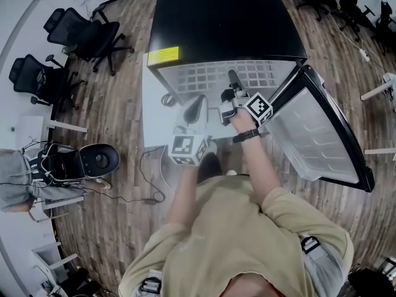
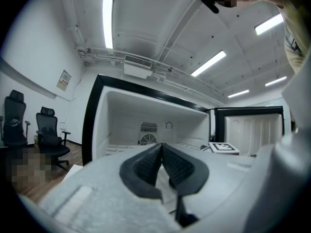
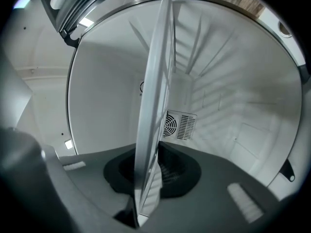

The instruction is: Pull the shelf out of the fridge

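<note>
The black fridge [image 1: 226, 23] stands open in front of me. Its white grid shelf [image 1: 216, 76] lies level across the opening in the head view. My right gripper [image 1: 234, 82] reaches in and is shut on the shelf's front edge. In the right gripper view the shelf [image 3: 156, 96] runs edge-on between the dark pads [image 3: 177, 171], with the rear fan grille [image 3: 177, 125] behind. My left gripper [image 1: 197, 107] hovers just left of the right one, outside the opening. Its jaws meet at the tips in the left gripper view [image 2: 162, 147] and hold nothing.
The fridge door [image 1: 322, 129] swings out to the right. Two black office chairs [image 1: 74, 36] stand at the left, and a person [image 1: 18, 181] sits at the left edge. A cable [image 1: 145, 187] trails over the wooden floor.
</note>
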